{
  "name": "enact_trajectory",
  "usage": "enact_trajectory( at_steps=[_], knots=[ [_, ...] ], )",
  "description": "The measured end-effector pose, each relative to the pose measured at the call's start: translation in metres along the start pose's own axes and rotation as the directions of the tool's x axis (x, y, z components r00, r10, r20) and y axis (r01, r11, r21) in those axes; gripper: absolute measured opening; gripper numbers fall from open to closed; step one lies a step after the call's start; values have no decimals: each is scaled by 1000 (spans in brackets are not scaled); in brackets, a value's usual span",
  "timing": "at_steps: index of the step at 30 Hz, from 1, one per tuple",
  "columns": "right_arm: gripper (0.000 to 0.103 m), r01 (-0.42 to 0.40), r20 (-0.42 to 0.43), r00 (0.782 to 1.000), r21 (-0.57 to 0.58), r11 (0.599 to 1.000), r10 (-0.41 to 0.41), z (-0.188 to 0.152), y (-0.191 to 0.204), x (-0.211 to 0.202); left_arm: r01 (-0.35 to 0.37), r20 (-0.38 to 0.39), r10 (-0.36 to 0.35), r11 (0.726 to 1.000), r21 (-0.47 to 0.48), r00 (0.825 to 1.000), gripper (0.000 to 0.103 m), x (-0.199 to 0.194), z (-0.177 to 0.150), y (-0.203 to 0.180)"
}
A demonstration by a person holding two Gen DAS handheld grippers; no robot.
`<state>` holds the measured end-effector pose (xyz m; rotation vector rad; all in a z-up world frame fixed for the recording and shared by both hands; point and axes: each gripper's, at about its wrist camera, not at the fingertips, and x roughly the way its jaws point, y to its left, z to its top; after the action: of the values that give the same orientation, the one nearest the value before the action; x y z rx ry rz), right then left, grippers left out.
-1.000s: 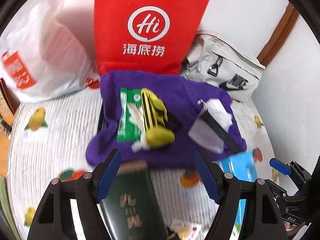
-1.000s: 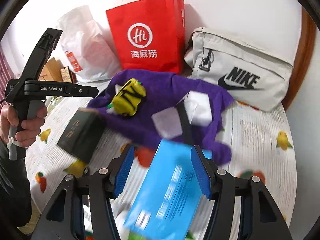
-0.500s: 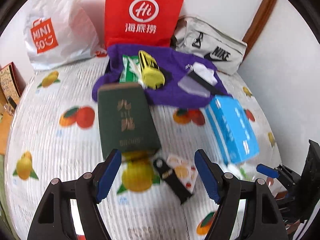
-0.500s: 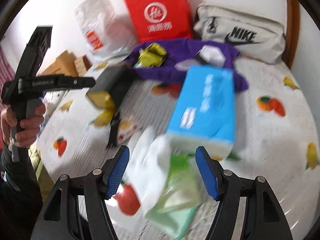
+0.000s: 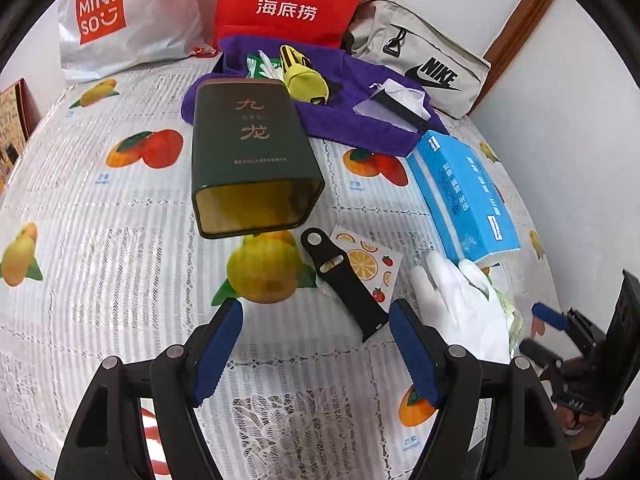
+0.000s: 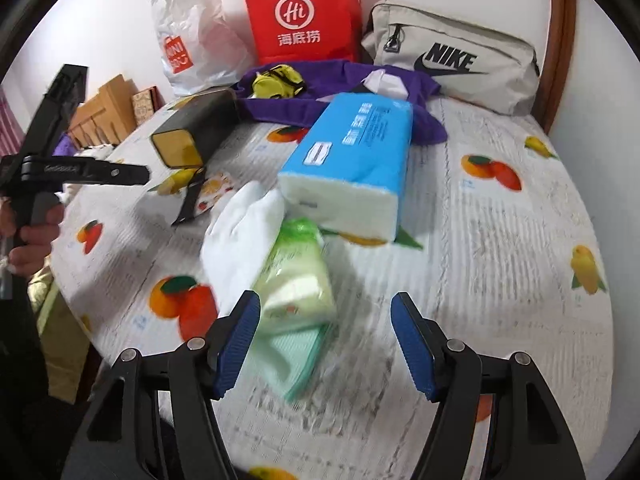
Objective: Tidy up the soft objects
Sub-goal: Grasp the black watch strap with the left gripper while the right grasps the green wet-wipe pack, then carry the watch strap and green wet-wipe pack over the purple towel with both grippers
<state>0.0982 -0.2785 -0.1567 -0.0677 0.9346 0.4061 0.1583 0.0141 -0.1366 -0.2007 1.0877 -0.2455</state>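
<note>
A white glove point(image 6: 240, 236) lies on the fruit-print tablecloth point(image 6: 500, 260) beside a green tissue pack point(image 6: 296, 276) and a blue tissue pack point(image 6: 352, 160). My right gripper point(image 6: 326, 344) is open and empty, just in front of the green pack. My left gripper point(image 5: 316, 344) is open and empty above the cloth, near a black strap point(image 5: 344, 284) on a fruit-print card point(image 5: 368, 264). The glove point(image 5: 460, 304) and blue pack point(image 5: 464, 196) show at its right. A purple cloth point(image 5: 352, 120) at the back carries a yellow pouch point(image 5: 304, 76).
A dark green tin point(image 5: 248, 152) lies on its side mid-table. A red paper bag point(image 5: 288, 0), a white Miniso bag point(image 5: 120, 20) and a grey Nike bag point(image 5: 424, 68) stand along the back wall. Wooden boxes point(image 6: 108, 116) sit past the table's left edge.
Both grippers have pulled back from the purple cloth toward the table's near side. The glove and green tissue pack have come into view in front of the right gripper.
</note>
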Motion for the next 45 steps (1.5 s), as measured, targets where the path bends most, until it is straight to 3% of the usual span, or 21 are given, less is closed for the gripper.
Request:
enact_trajectory(
  at_steps=[9,14,16,17,21,26,30,31,33,35,41,45],
  knots=[
    [68,-32,-20,999,-48,998,31,-8,15,21,6,-28,-5,1000,14,1000,74,8,-5,-7],
    [68,-6,-21,1000,-107,994,4,0,27,41,8,-42,-7,1000,17,999,74,13,-7,-9],
    [50,-15,-26,1000,-122,992,12,3,30,49,10,-48,-9,1000,24,999,74,17,-7,-11],
    [50,-19,-24,1000,-115,993,17,5,29,49,9,-48,-7,1000,29,999,74,18,-8,-12],
    [49,-45,62,997,-77,996,50,13,27,21,2,-38,0,999,52,999,74,24,-10,-17],
    [49,39,162,987,-129,991,-18,20,39,-19,-11,-49,15,997,76,999,74,41,-8,-27],
    [49,49,179,983,-89,995,-32,25,31,-29,-53,-18,55,994,93,998,72,49,-3,-37],
    [49,47,177,984,-77,996,-33,24,28,-30,-81,-7,82,992,99,997,69,53,-2,-40],
    [49,50,176,984,-62,997,-38,21,26,-29,-174,30,171,975,139,985,46,57,-2,-45],
    [49,48,172,984,-55,997,-38,18,25,-29,-183,43,178,971,156,983,26,55,-3,-44],
    [49,28,163,986,-38,999,-22,9,20,-25,-129,-3,130,988,82,992,25,40,-8,-18],
    [49,2,159,987,-23,1000,2,9,17,-18,-159,16,159,979,131,987,28,48,-7,-31]
  ],
)
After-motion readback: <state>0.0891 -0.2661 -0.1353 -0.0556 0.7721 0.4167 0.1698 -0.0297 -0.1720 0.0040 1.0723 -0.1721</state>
